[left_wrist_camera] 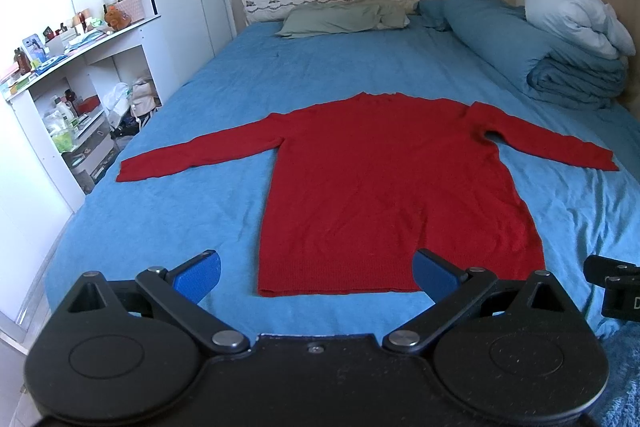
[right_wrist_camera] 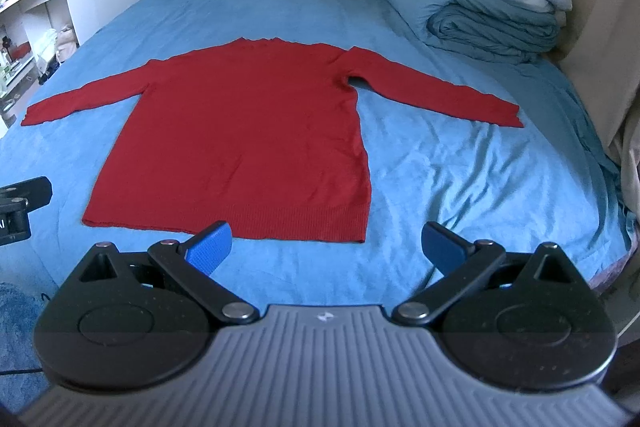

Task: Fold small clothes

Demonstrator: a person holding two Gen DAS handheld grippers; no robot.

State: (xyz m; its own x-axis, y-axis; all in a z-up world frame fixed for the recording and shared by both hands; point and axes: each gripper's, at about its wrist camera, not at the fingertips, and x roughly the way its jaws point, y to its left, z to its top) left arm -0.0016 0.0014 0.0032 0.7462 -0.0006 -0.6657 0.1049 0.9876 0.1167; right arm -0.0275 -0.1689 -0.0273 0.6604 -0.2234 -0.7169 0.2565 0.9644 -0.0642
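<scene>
Red sweater flat on bed; our left tongs and right tongs gape empty; knit may bunch if we pinch one layer.

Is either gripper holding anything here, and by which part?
Nothing is held. The left gripper and right gripper are open, short of the flat red knit sweater.

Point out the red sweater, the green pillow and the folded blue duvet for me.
red sweater [left_wrist_camera: 384, 179]: left wrist view, middle of its body.
green pillow [left_wrist_camera: 336, 19]: left wrist view, centre of its top.
folded blue duvet [right_wrist_camera: 492, 27]: right wrist view, stacked folds' front.
</scene>
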